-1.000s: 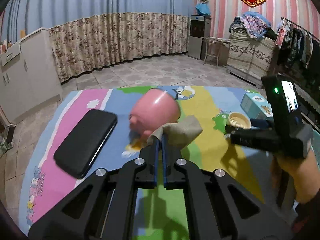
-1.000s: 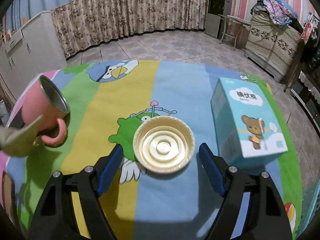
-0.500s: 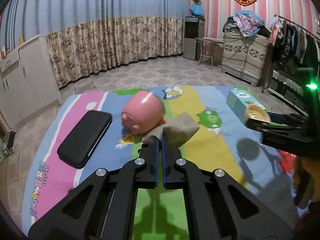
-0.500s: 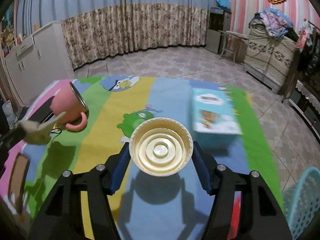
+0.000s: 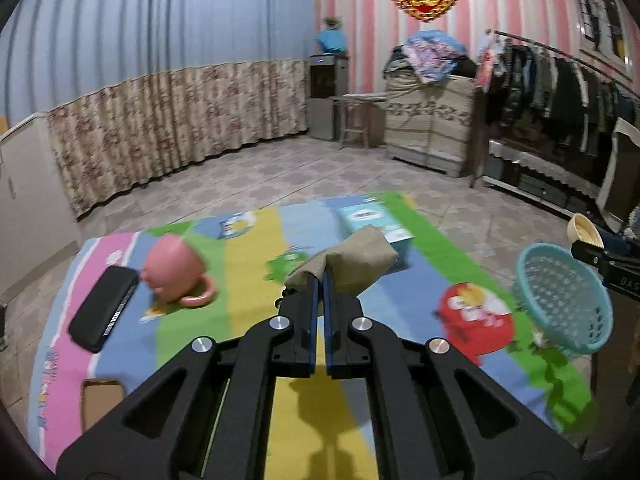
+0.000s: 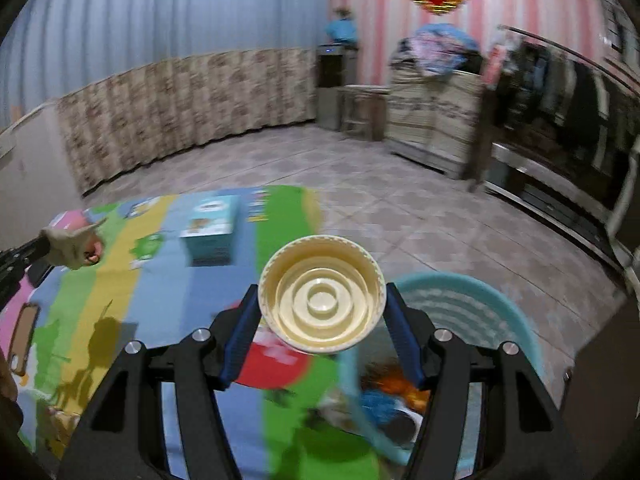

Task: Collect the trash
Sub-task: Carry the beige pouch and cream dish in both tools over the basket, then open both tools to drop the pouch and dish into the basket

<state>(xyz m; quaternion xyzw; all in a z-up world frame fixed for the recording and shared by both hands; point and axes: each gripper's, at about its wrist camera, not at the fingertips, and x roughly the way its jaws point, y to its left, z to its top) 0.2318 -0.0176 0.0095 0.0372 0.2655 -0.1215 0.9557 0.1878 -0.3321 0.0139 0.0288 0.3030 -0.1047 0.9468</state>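
Note:
My left gripper point(image 5: 320, 276) is shut on a crumpled brown paper wad point(image 5: 352, 260) and holds it above the colourful mat point(image 5: 248, 280). My right gripper point(image 6: 320, 304) is shut on a cream round plastic lid point(image 6: 322, 298), held in the air just left of the teal basket point(image 6: 472, 304). The basket holds some trash at its bottom. In the left wrist view the basket point(image 5: 564, 304) stands at the mat's right edge, and the lid point(image 5: 584, 232) shows above it. The paper wad point(image 6: 70, 244) shows at the far left of the right wrist view.
On the mat lie a tipped pink mug point(image 5: 176, 272), a black case point(image 5: 102, 308), a phone point(image 5: 100, 404) and a light-blue tissue box point(image 5: 372, 220). Tiled floor, curtains, cabinets and a clothes rack surround the mat.
My right gripper closed on the lid, lifted it off the mat and carried it right to the basket. My left gripper rose and swung right with the paper wad.

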